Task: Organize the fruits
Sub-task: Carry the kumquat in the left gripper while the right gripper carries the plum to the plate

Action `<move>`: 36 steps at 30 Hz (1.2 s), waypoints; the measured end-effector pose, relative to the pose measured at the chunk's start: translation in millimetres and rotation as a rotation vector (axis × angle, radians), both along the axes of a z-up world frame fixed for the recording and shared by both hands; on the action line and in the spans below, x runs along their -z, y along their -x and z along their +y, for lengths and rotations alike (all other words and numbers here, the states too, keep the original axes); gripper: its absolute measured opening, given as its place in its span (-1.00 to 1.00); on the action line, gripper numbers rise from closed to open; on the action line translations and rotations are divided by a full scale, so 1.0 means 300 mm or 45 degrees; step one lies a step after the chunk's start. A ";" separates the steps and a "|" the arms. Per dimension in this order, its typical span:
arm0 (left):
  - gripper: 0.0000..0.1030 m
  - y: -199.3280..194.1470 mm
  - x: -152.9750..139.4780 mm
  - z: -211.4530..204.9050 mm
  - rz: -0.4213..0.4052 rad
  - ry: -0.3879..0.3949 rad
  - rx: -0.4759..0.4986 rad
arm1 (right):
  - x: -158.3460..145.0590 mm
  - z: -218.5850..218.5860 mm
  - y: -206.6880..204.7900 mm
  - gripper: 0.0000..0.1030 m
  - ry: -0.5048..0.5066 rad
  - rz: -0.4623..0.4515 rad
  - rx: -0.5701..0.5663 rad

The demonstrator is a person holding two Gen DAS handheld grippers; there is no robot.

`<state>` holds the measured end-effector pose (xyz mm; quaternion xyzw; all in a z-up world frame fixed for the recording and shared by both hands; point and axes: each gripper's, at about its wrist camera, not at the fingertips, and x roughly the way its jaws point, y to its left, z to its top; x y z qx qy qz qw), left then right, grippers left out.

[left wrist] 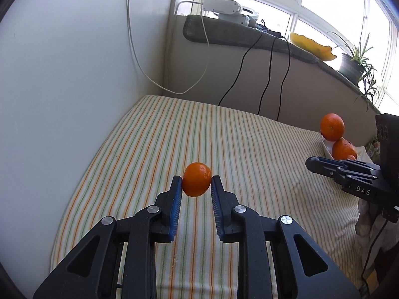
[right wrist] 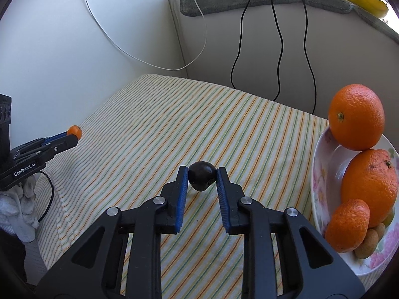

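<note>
Orange mandarin point(left wrist: 196, 180) clamped in left gripper point(left wrist: 196, 182), dark fruit point(right wrist: 202, 176) in right gripper point(right wrist: 202, 178); tip-only grips, either could slip before bowl point(right wrist: 321, 174).

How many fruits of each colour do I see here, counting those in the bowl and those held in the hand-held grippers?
Orange fruits: 4, namely three in the bowl () and one in the left hand-held gripper.
Dark fruit: 1, in the right hand-held gripper.
Small tan fruits: at least 2 in the bowl (), partly hidden.
Total: 7 visible.
</note>
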<state>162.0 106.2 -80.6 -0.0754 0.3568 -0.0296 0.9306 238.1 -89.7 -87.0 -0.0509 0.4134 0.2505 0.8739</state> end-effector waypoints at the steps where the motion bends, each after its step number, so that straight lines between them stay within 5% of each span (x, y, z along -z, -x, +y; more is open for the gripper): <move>1: -0.58 0.003 -0.004 -0.012 -0.003 0.001 0.011 | -0.013 -0.010 0.008 -0.53 -0.006 -0.007 0.000; 13: -0.58 0.015 -0.046 -0.189 -0.041 -0.018 0.141 | -0.142 -0.178 0.066 -0.53 -0.053 -0.087 0.053; 36: -0.58 -0.015 -0.130 -0.554 -0.111 0.003 0.380 | -0.195 -0.570 0.097 -0.53 -0.077 -0.169 0.287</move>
